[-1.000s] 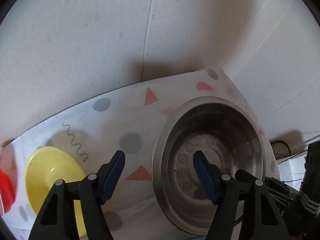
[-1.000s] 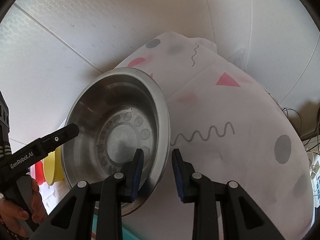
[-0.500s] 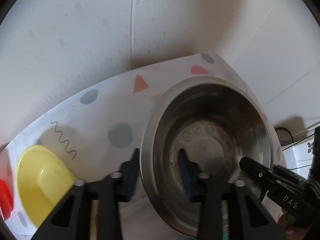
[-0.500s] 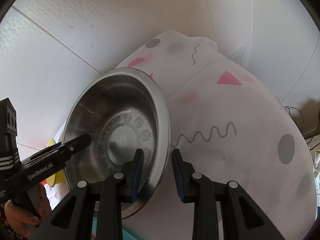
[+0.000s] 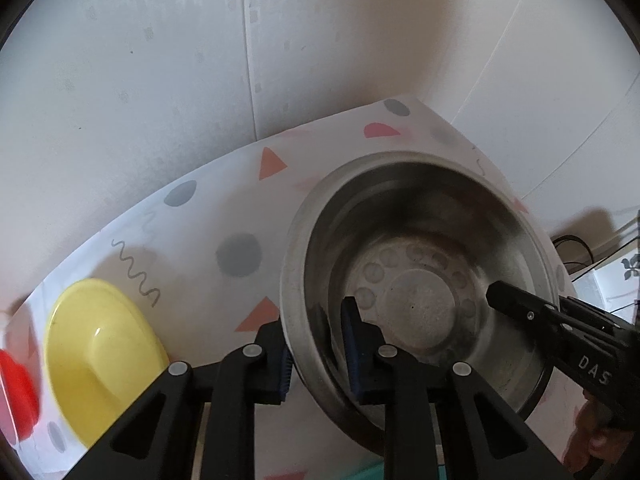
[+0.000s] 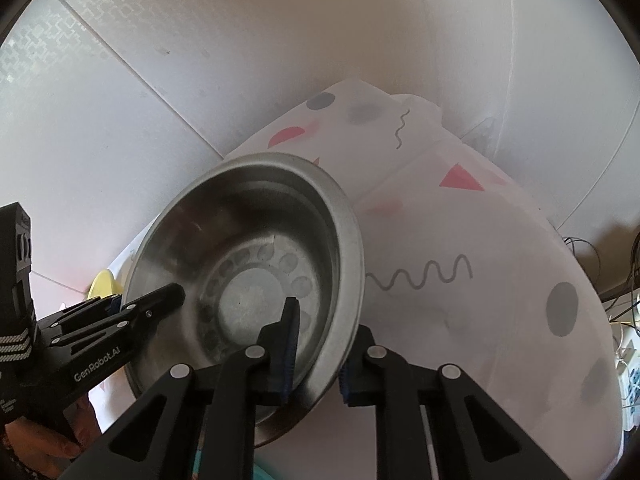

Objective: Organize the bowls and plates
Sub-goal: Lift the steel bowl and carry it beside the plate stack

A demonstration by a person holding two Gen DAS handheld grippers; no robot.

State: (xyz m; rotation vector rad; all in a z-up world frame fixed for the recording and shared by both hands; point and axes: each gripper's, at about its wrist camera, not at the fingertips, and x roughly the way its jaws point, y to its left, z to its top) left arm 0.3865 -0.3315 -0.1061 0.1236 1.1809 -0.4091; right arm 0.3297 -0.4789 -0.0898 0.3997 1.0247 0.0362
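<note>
Steel bowl [image 5: 420, 280]: on the worktop's right part, near the far corner.
Left tool [image 5: 316, 352]: clamped on the bowl's left rim.
Right tool [image 6: 316, 352]: clamped on the bowl's right rim.
Yellow bowl [image 5: 100, 360]: left, beside a red dish [image 5: 16, 396].
Worktop [image 6: 480, 280]: white cloth printed with grey dots, pink triangles, squiggles.
Room: white tiled walls [image 5: 160, 80] meeting at a corner; cables [image 6: 624, 280] at right.

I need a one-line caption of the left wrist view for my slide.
Left gripper shut on the near rim of the steel bowl, right gripper at the opposite rim, yellow bowl alongside on the patterned cloth.
</note>
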